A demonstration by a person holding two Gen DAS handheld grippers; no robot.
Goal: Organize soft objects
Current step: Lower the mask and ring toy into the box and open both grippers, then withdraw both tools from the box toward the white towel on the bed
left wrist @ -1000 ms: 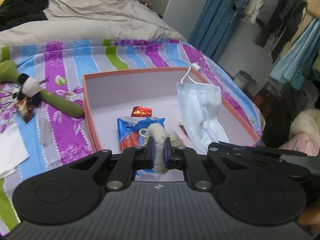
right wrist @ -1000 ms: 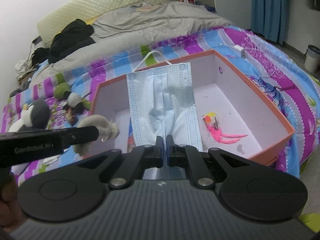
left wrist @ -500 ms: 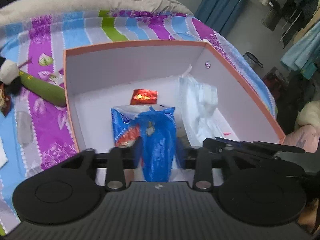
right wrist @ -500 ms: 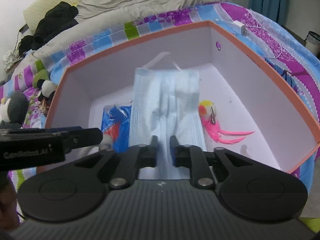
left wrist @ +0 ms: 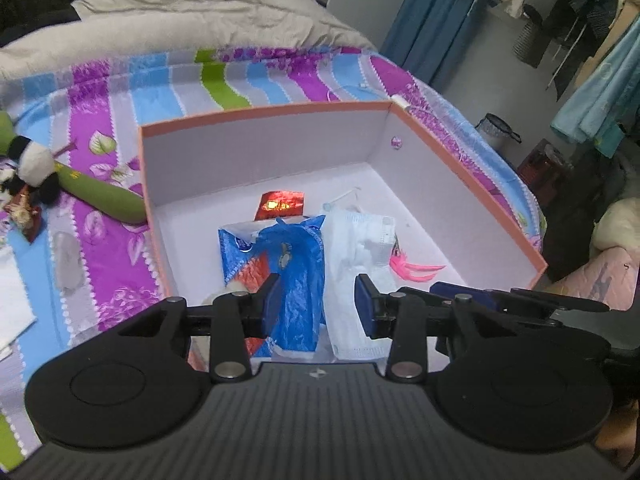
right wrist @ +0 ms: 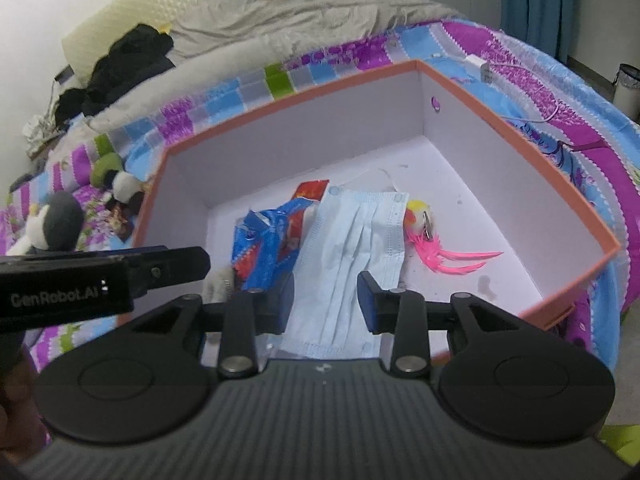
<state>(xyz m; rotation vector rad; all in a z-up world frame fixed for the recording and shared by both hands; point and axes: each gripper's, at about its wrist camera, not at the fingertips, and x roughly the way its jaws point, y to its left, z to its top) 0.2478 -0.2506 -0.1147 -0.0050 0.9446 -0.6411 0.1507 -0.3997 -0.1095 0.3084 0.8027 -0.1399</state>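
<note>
Lying flat in the orange-rimmed box (right wrist: 516, 132), the face mask (right wrist: 352, 256) runs lengthwise from near wall toward far wall, beside the blue packet (right wrist: 266, 240). Left gripper (left wrist: 316, 304) and right gripper (right wrist: 324, 296) both spread wide, holding nothing. Box sits on a striped bedspread (left wrist: 100, 240); curtains (left wrist: 424, 20) behind.

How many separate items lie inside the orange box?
5 visible: face mask, blue packet, red sachet, pink toy, pale fuzzy piece at the near-left corner; more may be hidden.
</note>
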